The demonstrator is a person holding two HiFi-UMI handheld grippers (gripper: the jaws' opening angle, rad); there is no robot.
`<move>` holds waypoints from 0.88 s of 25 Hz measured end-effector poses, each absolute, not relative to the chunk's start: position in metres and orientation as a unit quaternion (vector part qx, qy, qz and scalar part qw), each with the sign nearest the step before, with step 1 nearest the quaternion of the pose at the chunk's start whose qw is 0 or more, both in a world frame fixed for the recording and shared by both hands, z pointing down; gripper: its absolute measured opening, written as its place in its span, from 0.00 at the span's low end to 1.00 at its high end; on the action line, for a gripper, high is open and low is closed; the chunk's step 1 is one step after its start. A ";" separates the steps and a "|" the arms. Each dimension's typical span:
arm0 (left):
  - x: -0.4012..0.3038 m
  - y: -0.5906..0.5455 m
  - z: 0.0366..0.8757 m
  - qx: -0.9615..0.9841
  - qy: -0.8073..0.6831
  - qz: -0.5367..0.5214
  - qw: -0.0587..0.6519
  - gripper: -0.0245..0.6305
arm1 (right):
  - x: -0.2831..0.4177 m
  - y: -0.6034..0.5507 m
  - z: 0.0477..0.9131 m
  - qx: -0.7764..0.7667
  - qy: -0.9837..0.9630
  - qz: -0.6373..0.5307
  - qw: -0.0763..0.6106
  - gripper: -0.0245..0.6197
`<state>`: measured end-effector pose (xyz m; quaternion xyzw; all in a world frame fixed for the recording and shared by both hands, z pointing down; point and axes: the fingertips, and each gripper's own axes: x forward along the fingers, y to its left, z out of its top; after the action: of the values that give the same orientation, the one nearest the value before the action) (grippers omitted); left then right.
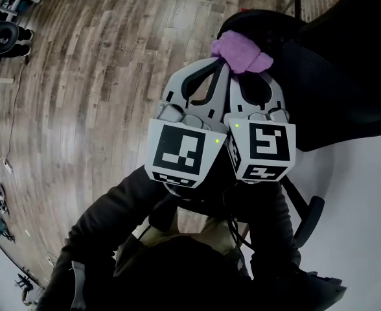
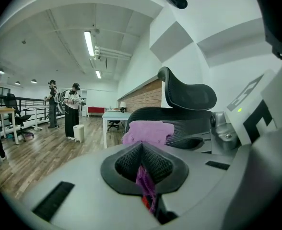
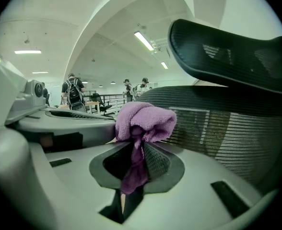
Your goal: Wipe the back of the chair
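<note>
Head view: the left gripper (image 1: 211,63) and right gripper (image 1: 250,75) sit side by side, with the purple cloth (image 1: 241,52) bunched at both tips by the chair back (image 1: 326,76). Left gripper view: jaws pinched shut on a strand of cloth, mesh just ahead. Right gripper view: jaws clamped on the cloth too, mesh right beyond. Looks like most of the wiping is still left.

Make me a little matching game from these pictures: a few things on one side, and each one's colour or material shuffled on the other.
Things:
1. cloth
2. chair back
3. floor
4. headrest

Descriptions:
A. wooden planks
B. black mesh
C. smooth, solid black, curved
D. purple

Pairs: 1-D, 2-B, 3-A, 4-C
</note>
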<state>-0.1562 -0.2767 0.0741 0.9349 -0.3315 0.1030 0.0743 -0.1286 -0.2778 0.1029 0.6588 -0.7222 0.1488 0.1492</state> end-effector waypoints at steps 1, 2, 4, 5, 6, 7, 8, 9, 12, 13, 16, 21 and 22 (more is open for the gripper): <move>-0.159 -0.279 0.075 0.934 -0.334 0.103 0.075 0.05 | -0.131 -0.280 0.103 0.657 -0.724 0.149 0.149 0.13; -0.161 -0.281 0.075 0.933 -0.336 0.103 0.075 0.05 | -0.133 -0.283 0.104 0.656 -0.725 0.149 0.150 0.13; -0.166 -0.283 0.075 0.932 -0.338 0.104 0.076 0.05 | -0.139 -0.285 0.103 0.654 -0.726 0.150 0.151 0.13; -0.169 -0.283 0.074 0.932 -0.339 0.104 0.075 0.05 | -0.142 -0.285 0.103 0.653 -0.727 0.149 0.151 0.13; -0.172 -0.283 0.073 0.932 -0.338 0.103 0.075 0.05 | -0.144 -0.285 0.102 0.653 -0.727 0.149 0.151 0.13; -0.173 -0.284 0.072 0.933 -0.338 0.103 0.074 0.05 | -0.146 -0.285 0.101 0.653 -0.727 0.150 0.151 0.13; -0.173 -0.284 0.072 0.933 -0.336 0.103 0.072 0.05 | -0.146 -0.286 0.101 0.653 -0.727 0.150 0.150 0.13; -0.172 -0.285 0.072 0.934 -0.334 0.102 0.070 0.05 | -0.146 -0.287 0.101 0.653 -0.727 0.150 0.149 0.13; -0.175 -0.278 0.071 0.936 -0.330 0.099 0.069 0.05 | -0.149 -0.281 0.100 0.654 -0.727 0.147 0.148 0.13; -0.176 -0.274 0.071 0.936 -0.330 0.098 0.069 0.05 | -0.151 -0.278 0.099 0.655 -0.727 0.147 0.147 0.13; -0.176 -0.271 0.076 0.937 -0.327 0.105 0.071 0.05 | -0.150 -0.276 0.103 0.655 -0.726 0.151 0.149 0.13; -0.172 -0.265 0.096 0.935 -0.322 0.123 0.082 0.05 | -0.147 -0.269 0.124 0.652 -0.723 0.169 0.153 0.13; -0.171 -0.264 0.100 0.935 -0.321 0.123 0.085 0.05 | -0.146 -0.267 0.127 0.652 -0.722 0.171 0.155 0.13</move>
<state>-0.1713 -0.2636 0.0996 0.9352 -0.3209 0.1235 0.0850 -0.1464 -0.2673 0.1274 0.6524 -0.7218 0.1712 0.1551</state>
